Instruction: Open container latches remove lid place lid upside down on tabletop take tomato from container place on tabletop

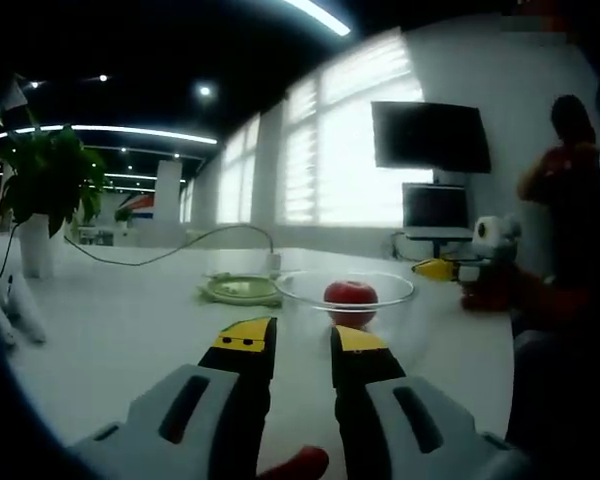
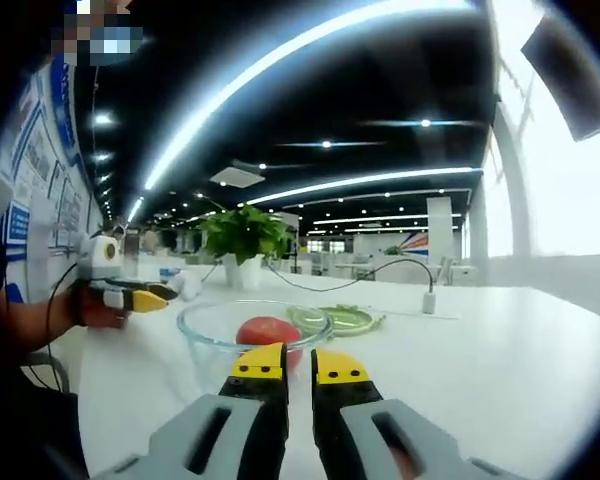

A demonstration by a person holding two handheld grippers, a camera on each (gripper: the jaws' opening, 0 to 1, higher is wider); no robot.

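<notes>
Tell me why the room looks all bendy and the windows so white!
In both views the fisheye lens curves straight things: in the right gripper view the ceiling lights arc. In the left gripper view the windows are glaring white, blown out by daylight, and the person beside them looks dark and blurry. The tomato in the glass bowl stays fairly sharp.

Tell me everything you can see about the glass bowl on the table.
The glass bowl is clear and round, shallow, with a wide thin rim, standing upright and uncovered on the white table. A red tomato rests inside on its bottom. A green lid lies on the table close beside it; whether they touch cannot be told. In the right gripper view the bowl sits just beyond the jaws, and neither gripper touches it.
</notes>
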